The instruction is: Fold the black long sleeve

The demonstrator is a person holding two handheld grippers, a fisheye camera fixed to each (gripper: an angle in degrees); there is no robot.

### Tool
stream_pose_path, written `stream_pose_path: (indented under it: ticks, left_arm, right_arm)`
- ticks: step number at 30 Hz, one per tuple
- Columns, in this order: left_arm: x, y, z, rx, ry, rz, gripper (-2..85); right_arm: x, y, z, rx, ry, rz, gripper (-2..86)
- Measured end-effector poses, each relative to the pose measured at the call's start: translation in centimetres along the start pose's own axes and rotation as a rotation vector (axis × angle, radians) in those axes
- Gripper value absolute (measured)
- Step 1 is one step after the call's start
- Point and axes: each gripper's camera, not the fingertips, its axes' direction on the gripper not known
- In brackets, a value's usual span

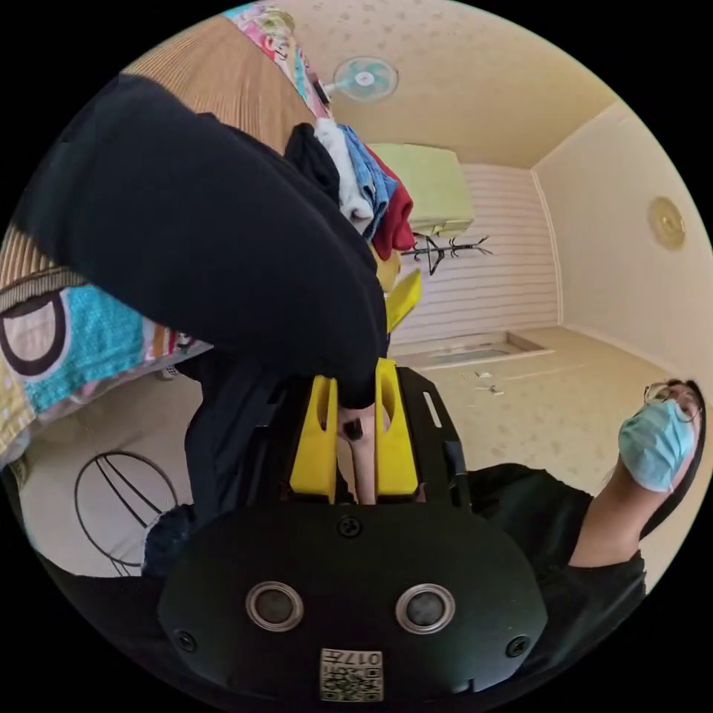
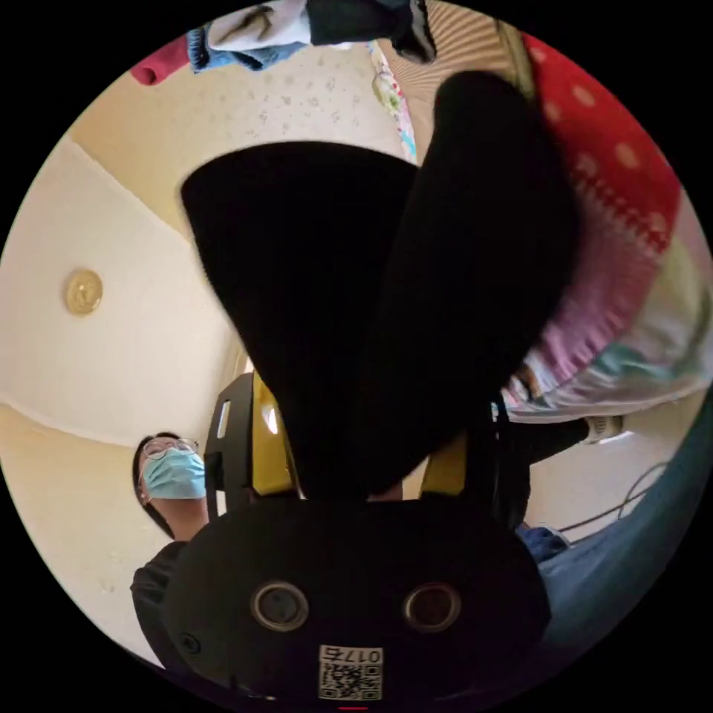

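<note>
Plainly: black long sleeve (image 1: pixel 200 238) bunched, matte; left gripper (image 1: pixel 355 423) and right gripper (image 2: pixel 364 460) jaws both clamp it.

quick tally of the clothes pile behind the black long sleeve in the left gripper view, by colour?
Pile behind the black long sleeve, which the left gripper is shut on, as far as the folds can be told apart:
black garment: 1
white garment: 1
blue garment: 1
red garment: 1
Total: 4

No legible text; code sticker (image 1: pixel 351 674) on tool housing too small.
</note>
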Motion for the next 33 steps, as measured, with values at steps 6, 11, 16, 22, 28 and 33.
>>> stream_pose_path:
  ticks: [6,11,16,22,28,33]
  left_arm:
    - [6.2,4.4,-4.8,0.193,-0.092,0.219,9.1]
    - [8.1,6.9,-5.4,0.211,-0.218,0.323,10.4]
    - [4.2,7.2,-3.3,0.120,-0.062,0.175,10.5]
    - [3.1,7.8,-3.2,0.109,-0.091,0.137,11.2]
    - [2.7,9.0,-5.6,0.207,-0.193,0.095,11.2]
    - [3.0,9.2,-6.4,0.232,-0.299,0.079,11.1]
  right_arm:
    - [-11.1,-3.2,3.5,-0.114,0.087,-0.431,11.9]
    - [-28.2,-6.6,2.4,-0.054,0.136,-0.854,11.3]
    - [-41.0,-11.7,-5.4,0.315,0.335,-0.938,11.4]
    - [-35.8,-13.2,-20.0,0.832,0.739,-0.446,11.7]
    - [-26.1,-2.2,-16.1,0.970,0.943,-0.564,6.8]
    - [-19.2,-0.8,3.6,0.675,1.227,-0.869,4.6]
